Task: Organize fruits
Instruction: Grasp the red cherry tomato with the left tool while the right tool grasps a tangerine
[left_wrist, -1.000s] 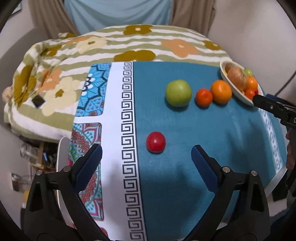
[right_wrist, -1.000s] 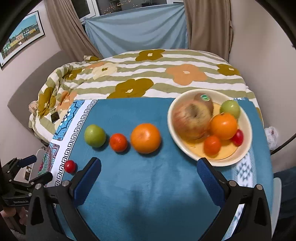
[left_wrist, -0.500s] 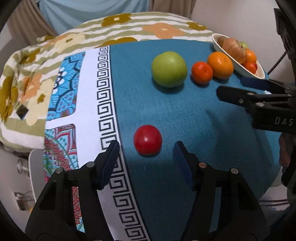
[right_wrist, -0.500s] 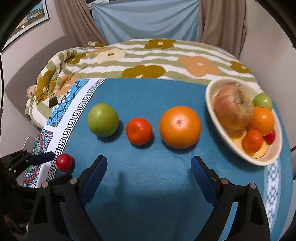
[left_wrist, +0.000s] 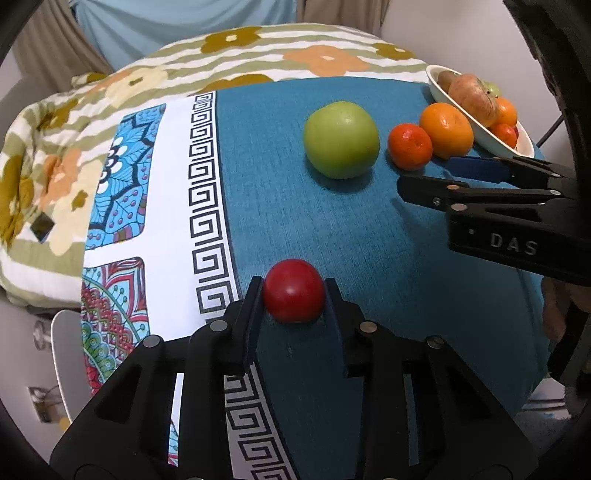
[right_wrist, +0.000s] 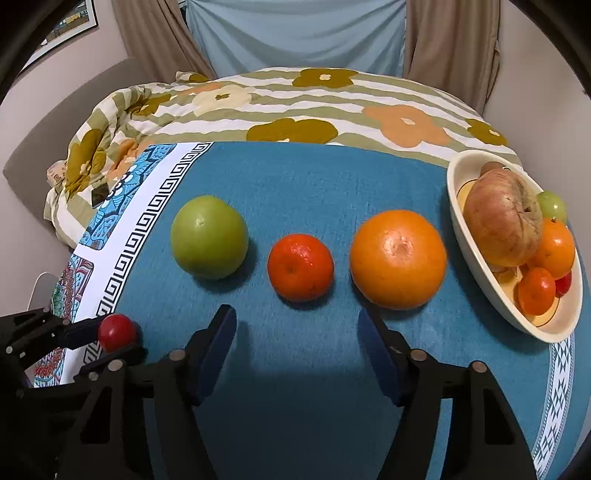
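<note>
Left claw (left_wrist: 293, 291) pinches a smooth round red tomato (left_wrist: 294, 290); right claw (right_wrist: 297, 334) spread above woven teal cloth (right_wrist: 314, 406).

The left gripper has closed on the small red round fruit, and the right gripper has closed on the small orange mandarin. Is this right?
Only the first half is right. The left gripper is shut on the small red round fruit. The right gripper is open: in the right wrist view its fingers stand apart, just short of the small orange mandarin, which lies free on the teal cloth.
</note>
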